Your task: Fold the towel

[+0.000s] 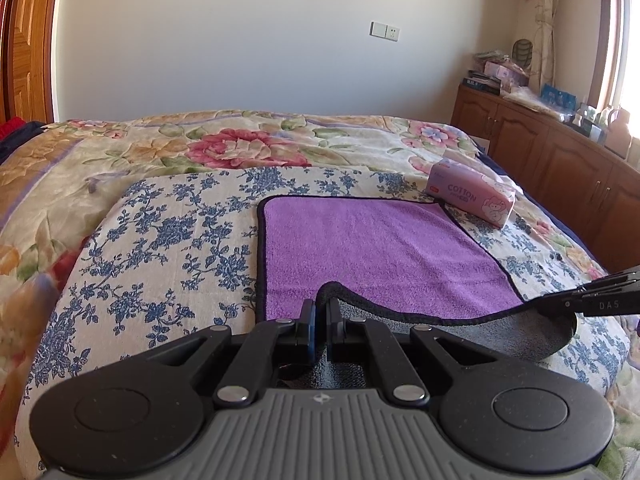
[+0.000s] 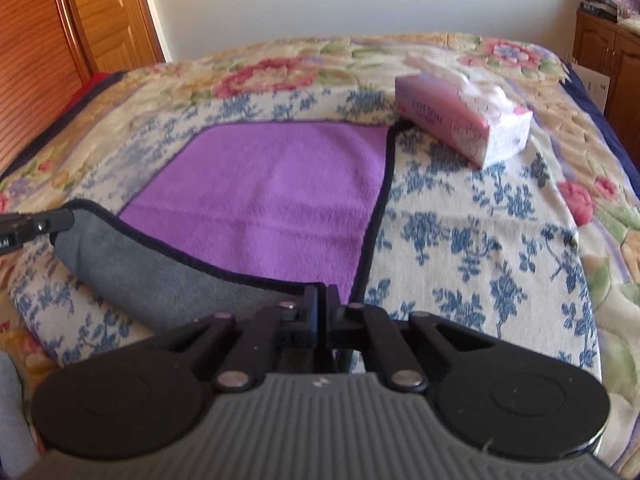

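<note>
Both grippers low over bed, left gripper (image 1: 320, 312) and right gripper (image 2: 322, 300) each clamped on towel (image 1: 372, 244) near hem, lifted.

Cloth, plastic and wood, mostly matt

The towel (image 1: 376, 248) is fuzzy purple terry, grey beneath, with dark stitched edging; the quilt (image 1: 168, 240) is soft printed cloth; the left gripper (image 1: 319, 320) is matt black plastic with shiny metal rivets; the cabinet (image 1: 560, 156) is glossy varnished wood

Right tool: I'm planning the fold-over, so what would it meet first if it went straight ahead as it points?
Probably only the towel it already grips; its purple face lies straight ahead of the right tool. The tissue pack sits right of that line, though depth is unclear.
</note>
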Available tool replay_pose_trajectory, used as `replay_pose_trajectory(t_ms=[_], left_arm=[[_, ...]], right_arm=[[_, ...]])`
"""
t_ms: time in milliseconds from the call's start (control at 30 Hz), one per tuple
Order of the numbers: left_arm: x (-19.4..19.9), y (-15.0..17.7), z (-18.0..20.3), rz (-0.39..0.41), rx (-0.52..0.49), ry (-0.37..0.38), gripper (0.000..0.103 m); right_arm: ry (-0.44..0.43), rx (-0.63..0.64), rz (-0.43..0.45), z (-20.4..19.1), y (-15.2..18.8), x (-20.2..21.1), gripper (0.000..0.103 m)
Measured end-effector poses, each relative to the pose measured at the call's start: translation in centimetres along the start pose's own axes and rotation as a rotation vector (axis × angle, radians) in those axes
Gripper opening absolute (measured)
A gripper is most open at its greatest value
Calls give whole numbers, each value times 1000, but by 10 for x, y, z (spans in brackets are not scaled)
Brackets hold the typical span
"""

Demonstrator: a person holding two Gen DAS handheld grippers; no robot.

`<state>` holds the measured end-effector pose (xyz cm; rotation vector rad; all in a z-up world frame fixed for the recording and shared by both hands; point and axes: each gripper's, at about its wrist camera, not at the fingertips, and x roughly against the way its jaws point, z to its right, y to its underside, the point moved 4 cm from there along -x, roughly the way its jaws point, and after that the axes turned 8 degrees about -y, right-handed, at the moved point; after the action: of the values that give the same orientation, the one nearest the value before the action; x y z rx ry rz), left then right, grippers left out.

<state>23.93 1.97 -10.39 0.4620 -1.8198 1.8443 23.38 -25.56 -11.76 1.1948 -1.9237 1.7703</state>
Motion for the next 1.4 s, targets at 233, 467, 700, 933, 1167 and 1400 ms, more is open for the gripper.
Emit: replay_pose_trajectory(t_ms=[233, 467, 700, 933, 1167, 1400], left_arm=[[8, -11, 1, 30, 20, 8, 6], [8, -25, 7, 55, 15, 12, 6], [8, -36, 10, 80, 1, 6, 6], [3, -47, 8, 92, 4, -3, 6], [-9, -59, 8, 99, -3, -6, 6], [-24, -70, 7, 103, -4, -13, 6]], right_arm=[[-1, 23, 87, -4, -15, 11, 4], [-12, 63, 143, -9, -29, 22, 4], [-4, 103, 184, -10, -45, 24, 4], [14, 162, 204, -10, -61, 17, 4], [16, 197, 212, -6, -73, 5, 4], [18, 239, 216, -5, -84, -6, 4]])
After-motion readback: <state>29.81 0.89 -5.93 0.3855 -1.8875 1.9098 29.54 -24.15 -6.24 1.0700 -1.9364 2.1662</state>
